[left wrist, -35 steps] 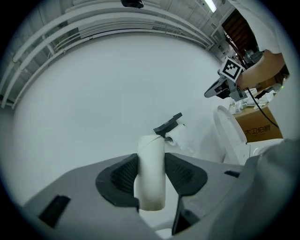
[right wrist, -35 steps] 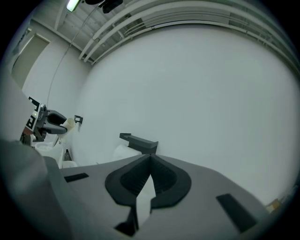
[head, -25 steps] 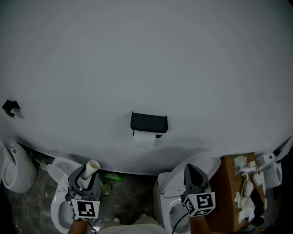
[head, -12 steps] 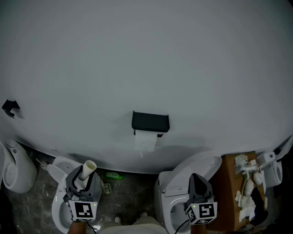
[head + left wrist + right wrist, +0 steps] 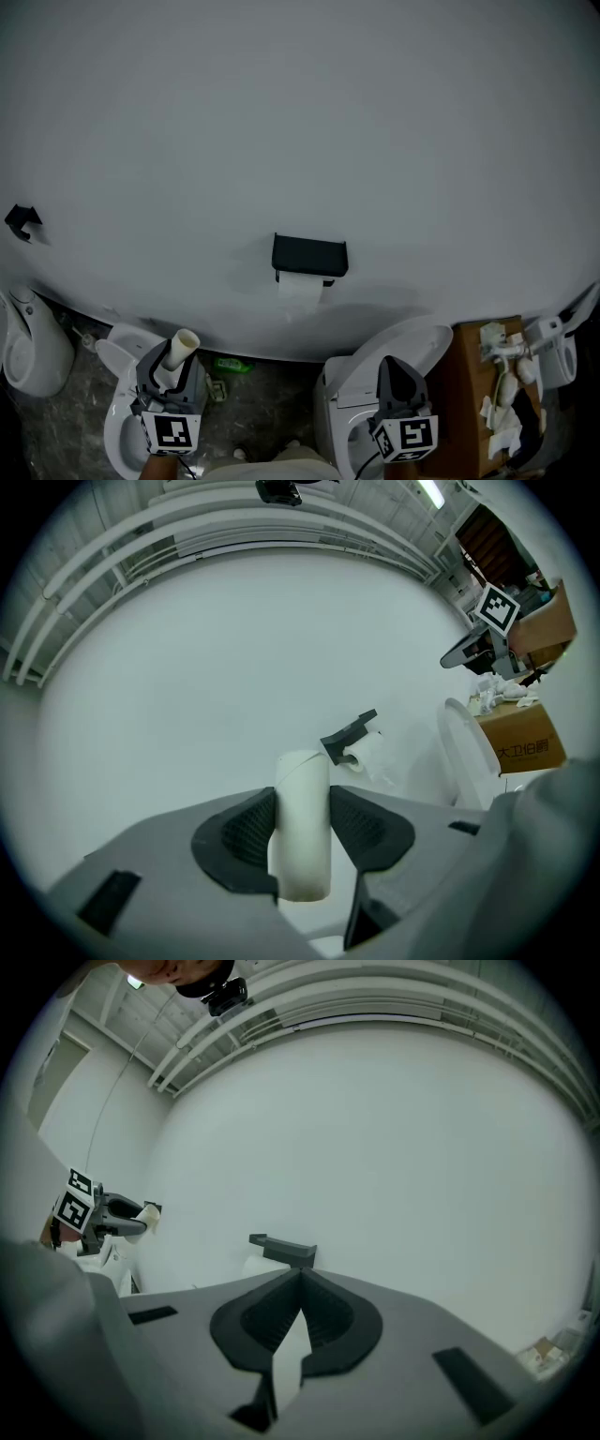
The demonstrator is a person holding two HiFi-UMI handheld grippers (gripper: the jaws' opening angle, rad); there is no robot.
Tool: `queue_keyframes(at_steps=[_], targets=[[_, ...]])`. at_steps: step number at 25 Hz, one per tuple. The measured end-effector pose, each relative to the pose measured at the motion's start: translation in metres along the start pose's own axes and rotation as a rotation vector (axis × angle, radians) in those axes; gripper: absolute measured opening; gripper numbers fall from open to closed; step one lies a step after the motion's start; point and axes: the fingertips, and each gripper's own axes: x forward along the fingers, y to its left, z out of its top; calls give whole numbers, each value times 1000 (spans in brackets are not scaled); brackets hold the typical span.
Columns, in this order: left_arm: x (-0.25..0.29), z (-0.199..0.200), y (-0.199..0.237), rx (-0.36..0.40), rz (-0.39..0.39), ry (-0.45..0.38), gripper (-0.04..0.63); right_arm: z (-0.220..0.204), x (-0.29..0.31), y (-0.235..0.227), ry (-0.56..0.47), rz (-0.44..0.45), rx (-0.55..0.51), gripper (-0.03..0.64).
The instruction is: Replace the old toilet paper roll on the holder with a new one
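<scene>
**Cardboard tube in my left fingers, right fingers shut on nothing**
My left gripper (image 5: 302, 825) clamps an off-white cardboard tube (image 5: 302, 855); my right gripper (image 5: 300, 1283) is closed and empty. Both point roughly level at the white wall (image 5: 300, 112), where the black holder (image 5: 309, 253) carries a white toilet paper roll (image 5: 298, 289). Neither hand has really shifted since a second ago.
</scene>
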Motion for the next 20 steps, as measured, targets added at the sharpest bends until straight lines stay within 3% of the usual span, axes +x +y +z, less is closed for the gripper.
queue_keyframes(at_steps=[5,10,20], targets=[[-1,11,7,62,10,-38,181,8,6,14,-10,26,-65,0],[-1,6,6,27,6,-29,181,8,10,25,3,50,-88,0],[4,9,-3,41,-31,-38,181,7,15,31,32,64,-101,0]])
